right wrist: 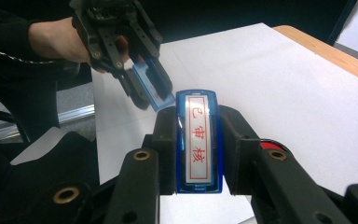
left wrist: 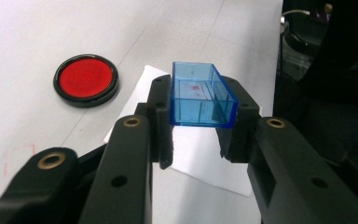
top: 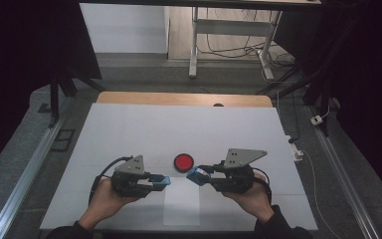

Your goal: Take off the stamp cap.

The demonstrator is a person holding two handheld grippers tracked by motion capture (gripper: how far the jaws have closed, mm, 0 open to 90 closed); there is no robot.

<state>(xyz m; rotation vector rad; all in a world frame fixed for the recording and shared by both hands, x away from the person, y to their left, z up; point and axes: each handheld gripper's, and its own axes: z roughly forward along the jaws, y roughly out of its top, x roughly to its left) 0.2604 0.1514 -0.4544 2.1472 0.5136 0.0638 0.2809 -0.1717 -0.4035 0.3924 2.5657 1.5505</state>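
Two grippers face each other: left gripper (left wrist: pixel 198 135) clamps a clear blue plastic cap (left wrist: pixel 200 95), right gripper (right wrist: pixel 198 154) clamps the blue stamp (right wrist: pixel 198 140), aligned for capping near the bench's (top: pixel 129 129) front edge.

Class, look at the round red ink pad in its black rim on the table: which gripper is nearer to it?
Right, narrowly. The right gripper, holding a blue stamp, sits just below-right of the round red ink pad; the left gripper, holding a clear blue cap, lies farther below-left.

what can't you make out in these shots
- Stamp lower sides: right gripper view, covered by the claw's jaws.
- Red ink pad: right gripper view, mostly behind a jaw.
- Blue cap: high view, too small to see inside.
- Cap's side walls: left gripper view, gripped by jaws.
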